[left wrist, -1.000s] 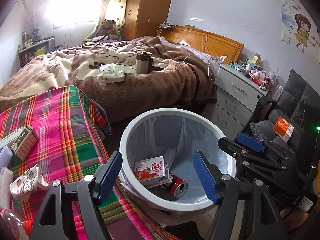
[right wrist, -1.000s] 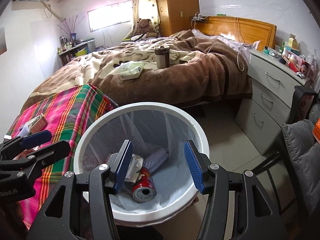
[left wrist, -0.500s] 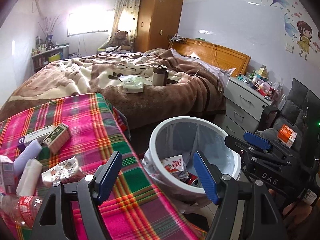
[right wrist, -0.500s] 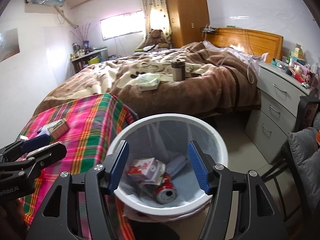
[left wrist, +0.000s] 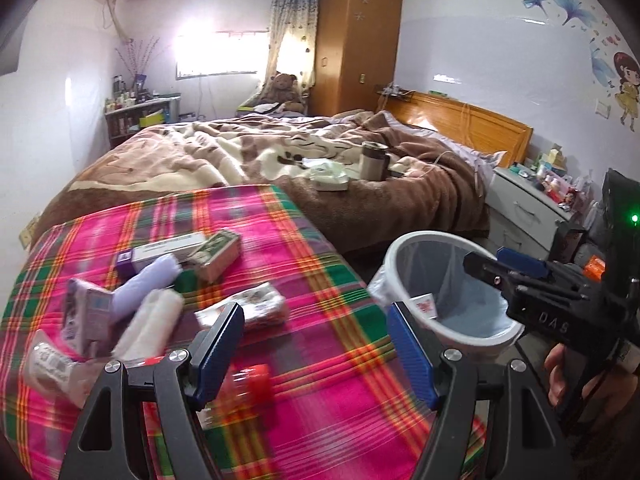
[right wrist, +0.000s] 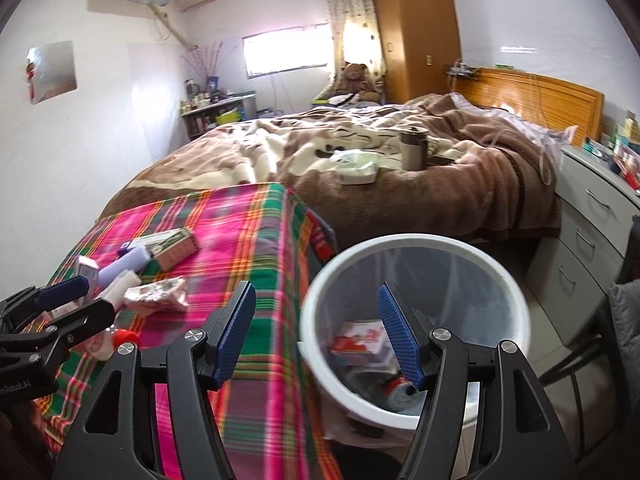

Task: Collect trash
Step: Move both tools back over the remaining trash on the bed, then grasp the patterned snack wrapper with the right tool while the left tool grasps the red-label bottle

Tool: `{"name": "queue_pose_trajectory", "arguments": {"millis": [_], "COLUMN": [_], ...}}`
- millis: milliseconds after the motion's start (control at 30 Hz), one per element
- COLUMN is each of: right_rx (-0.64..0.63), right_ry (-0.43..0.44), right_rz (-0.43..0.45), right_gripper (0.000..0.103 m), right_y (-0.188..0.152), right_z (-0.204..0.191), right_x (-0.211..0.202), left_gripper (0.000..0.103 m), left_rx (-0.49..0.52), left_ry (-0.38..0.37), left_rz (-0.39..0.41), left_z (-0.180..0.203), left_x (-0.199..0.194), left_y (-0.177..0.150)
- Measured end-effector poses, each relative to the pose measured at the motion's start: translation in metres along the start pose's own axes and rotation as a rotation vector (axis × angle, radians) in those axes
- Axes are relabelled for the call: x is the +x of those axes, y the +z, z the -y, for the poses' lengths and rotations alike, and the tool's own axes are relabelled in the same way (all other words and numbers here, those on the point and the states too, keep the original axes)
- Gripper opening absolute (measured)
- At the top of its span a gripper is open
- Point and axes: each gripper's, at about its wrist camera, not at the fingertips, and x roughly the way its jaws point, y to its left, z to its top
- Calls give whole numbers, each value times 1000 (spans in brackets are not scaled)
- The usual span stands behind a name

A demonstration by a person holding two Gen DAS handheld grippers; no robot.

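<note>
Plaid cloth [left wrist: 328, 280] holds blurred wrappers [left wrist: 256, 308]; left gripper [left wrist: 316, 350] and right gripper [right wrist: 318, 330] fingers spread, empty.

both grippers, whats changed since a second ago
Both have swung away from the white bin toward the plaid table: the left gripper now faces the litter there, the right gripper straddles the bin's rim. The right's jaws have just been opening, empty. Carton and can stay binned.

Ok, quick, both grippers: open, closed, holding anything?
Left gripper: open, holding nothing.
Right gripper: open, holding nothing; its jaws have just been opening.
</note>
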Motion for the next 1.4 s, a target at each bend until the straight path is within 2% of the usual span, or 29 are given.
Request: {"name": "queue_pose_trajectory", "arguments": {"millis": [200,433,533,700,867,1033,1233,1400], "right_rx": [-37,-69,-81,-114,-123,-143,-171,-247], "right_ry": [54,87,108,129,142,153,226,273], "right_rz": [-17,-59,-82,-115,-144,-161,-200,-207], "right_gripper": [65,65,65,65,65,65,65,65], "right_y": [1,1,2,2,5,8,5,2], "right_z": [-28,-50,-61,-78,-86,-96,-107,-120], "right_x": [11,27,36,50,61,69,81,90], "left_gripper": [73,73,73,74,74,75,75,75], "left_rx": [-24,-6,12,27,70,116,112,96], "left_ry": [43,52,79,58,19,-57,-71,-24], "left_rz": [-18,-62,-85,-146,-164,-233,-229,-234], "left_z": [-38,-70,-81,-96,-96,-88,-86,-88], "left_x": [-7,-6,0,16,17,17,9,2], "left_y": [-11,-21,-23,-26,-31,-45,-54,-58]}}
